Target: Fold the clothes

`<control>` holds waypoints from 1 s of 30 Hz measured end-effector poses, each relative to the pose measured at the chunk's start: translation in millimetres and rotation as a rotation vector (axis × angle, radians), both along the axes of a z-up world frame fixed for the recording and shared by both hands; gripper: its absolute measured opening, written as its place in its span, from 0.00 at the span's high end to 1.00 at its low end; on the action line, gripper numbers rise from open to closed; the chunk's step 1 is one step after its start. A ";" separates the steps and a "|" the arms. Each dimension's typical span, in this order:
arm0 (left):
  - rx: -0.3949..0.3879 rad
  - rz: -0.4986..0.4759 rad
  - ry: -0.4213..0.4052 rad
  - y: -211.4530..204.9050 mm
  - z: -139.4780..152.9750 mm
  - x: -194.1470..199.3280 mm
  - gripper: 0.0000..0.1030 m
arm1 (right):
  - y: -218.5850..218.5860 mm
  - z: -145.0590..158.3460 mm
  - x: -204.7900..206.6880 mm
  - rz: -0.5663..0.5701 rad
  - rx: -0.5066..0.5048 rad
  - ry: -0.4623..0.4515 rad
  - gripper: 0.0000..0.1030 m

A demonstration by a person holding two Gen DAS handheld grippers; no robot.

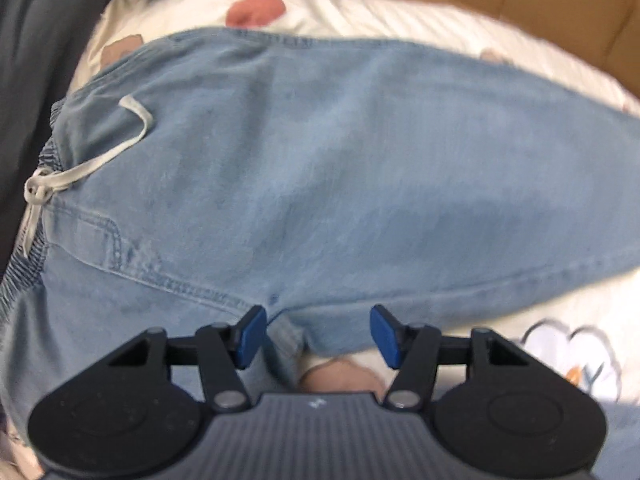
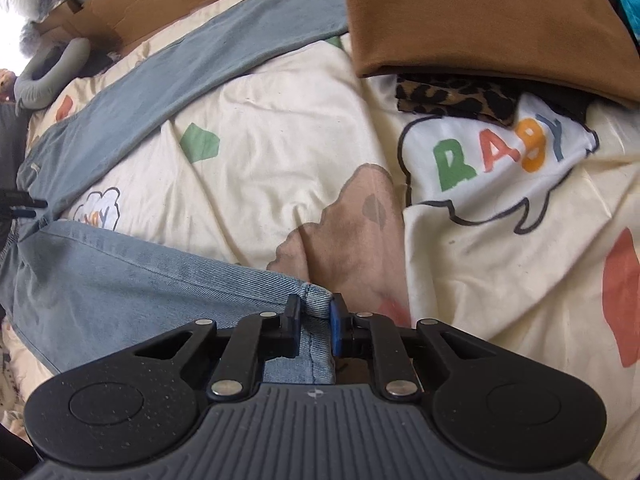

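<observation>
Pinching the jeans [image 2: 120, 276] hem, my right tool [image 2: 314, 320] seems set to fold; my left tool [image 1: 318, 336] hovers spread, legs still splayed unfolded.

Light blue denim jeans [image 1: 320, 160] with an off-white drawstring [image 1: 92, 168]. Cream bedsheet [image 2: 280, 120] printed with green, brown and red patches and "BABY" in green, red, orange and blue. Folded brown cloth [image 2: 480, 20]. Leopard-print fabric [image 2: 452, 98]. Blue pads [image 1: 252, 338] on black fingers.
</observation>
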State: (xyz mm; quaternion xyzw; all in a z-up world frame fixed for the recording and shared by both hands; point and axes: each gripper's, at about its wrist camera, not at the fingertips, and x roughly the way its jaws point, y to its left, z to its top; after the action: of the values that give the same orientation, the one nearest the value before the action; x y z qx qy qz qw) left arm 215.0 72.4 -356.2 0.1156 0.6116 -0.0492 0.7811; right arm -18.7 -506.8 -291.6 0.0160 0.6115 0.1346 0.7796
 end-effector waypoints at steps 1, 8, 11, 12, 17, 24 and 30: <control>0.021 -0.012 0.008 1.6 -2.0 -0.4 0.41 | 0.3 -0.3 -0.5 0.004 0.000 0.002 0.88; 0.111 -0.093 0.062 7.2 -20.5 -1.0 0.42 | 4.1 -5.3 3.6 0.043 0.025 0.003 0.84; 0.145 -0.124 0.065 4.0 -27.3 0.7 0.40 | 4.7 -14.1 8.6 0.055 0.008 0.010 0.73; 0.153 -0.135 0.066 2.6 -28.7 1.3 0.40 | 4.1 -18.2 10.7 0.055 0.005 0.016 0.70; 0.176 -0.177 0.074 -0.2 -31.5 2.5 0.45 | 1.2 -38.6 17.1 0.051 0.001 0.035 0.60; 0.148 -0.173 0.063 7.0 -20.9 4.5 0.72 | 4.1 -35.4 16.0 0.086 -0.012 0.018 0.88; 0.084 -0.091 0.034 20.0 -4.7 9.8 0.80 | -1.4 -11.1 8.1 0.085 -0.041 0.028 0.95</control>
State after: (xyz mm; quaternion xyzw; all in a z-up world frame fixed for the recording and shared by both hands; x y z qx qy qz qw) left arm 224.8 92.5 -360.9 0.1752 0.6204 -0.0606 0.7620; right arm -10.6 -508.2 -302.7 -0.0242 0.6251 0.1549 0.7646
